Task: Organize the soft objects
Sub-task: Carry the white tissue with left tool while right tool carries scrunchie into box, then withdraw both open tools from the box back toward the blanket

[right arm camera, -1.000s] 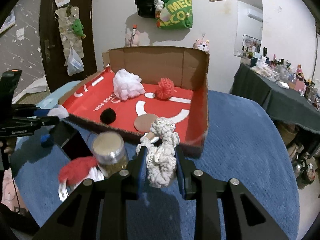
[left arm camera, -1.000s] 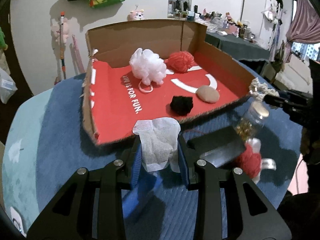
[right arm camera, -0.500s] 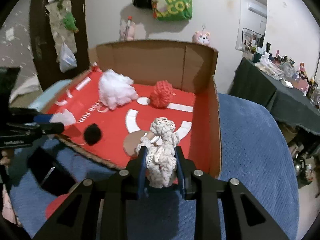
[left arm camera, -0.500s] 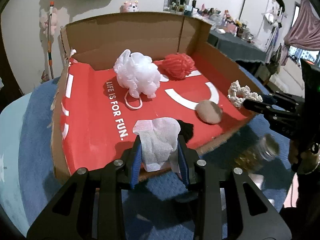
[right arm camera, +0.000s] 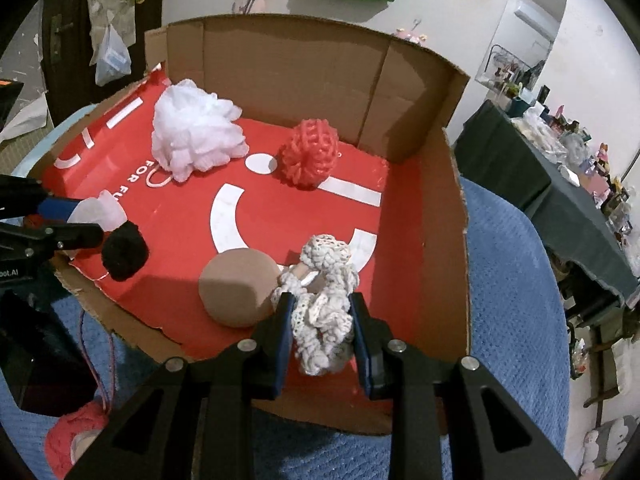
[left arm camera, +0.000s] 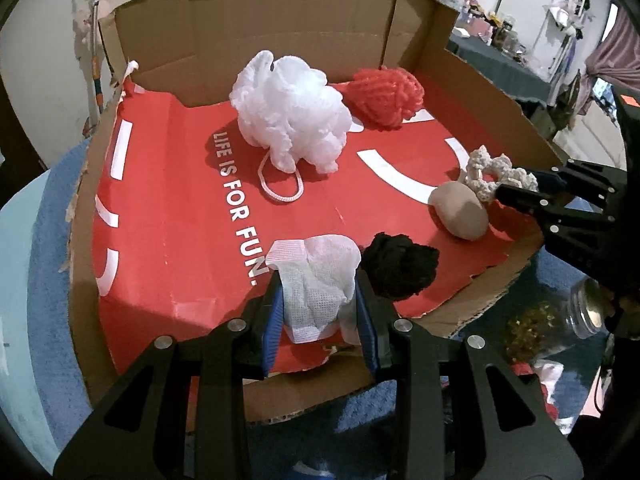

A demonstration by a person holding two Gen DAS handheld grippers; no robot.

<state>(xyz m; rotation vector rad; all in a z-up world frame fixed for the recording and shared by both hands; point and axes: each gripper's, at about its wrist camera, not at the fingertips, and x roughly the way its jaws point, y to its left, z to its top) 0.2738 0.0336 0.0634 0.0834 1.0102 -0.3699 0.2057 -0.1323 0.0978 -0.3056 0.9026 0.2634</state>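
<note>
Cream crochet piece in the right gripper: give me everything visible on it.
The crochet piece is an off-white, chunky knitted loop of yarn, bunched and ruffled, with a pale peg-like bit showing inside it. The right gripper is shut on its lower part, pads pressing both sides; the upper loop stands above the fingers. It hangs over the near right corner of the cardboard box, right beside the tan round pad. Whether it touches the pad or the red floor cannot be told.

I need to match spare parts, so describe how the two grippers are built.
Both grippers, left and right, look alike: matte black angular bodies with triangular cut-outs and round silver screw heads. Each has two straight black fingers lined inside with blue pads. The left one's side, seen from the right camera, carries small white lettering, partly cut off. No cables or sleeves show.
</note>
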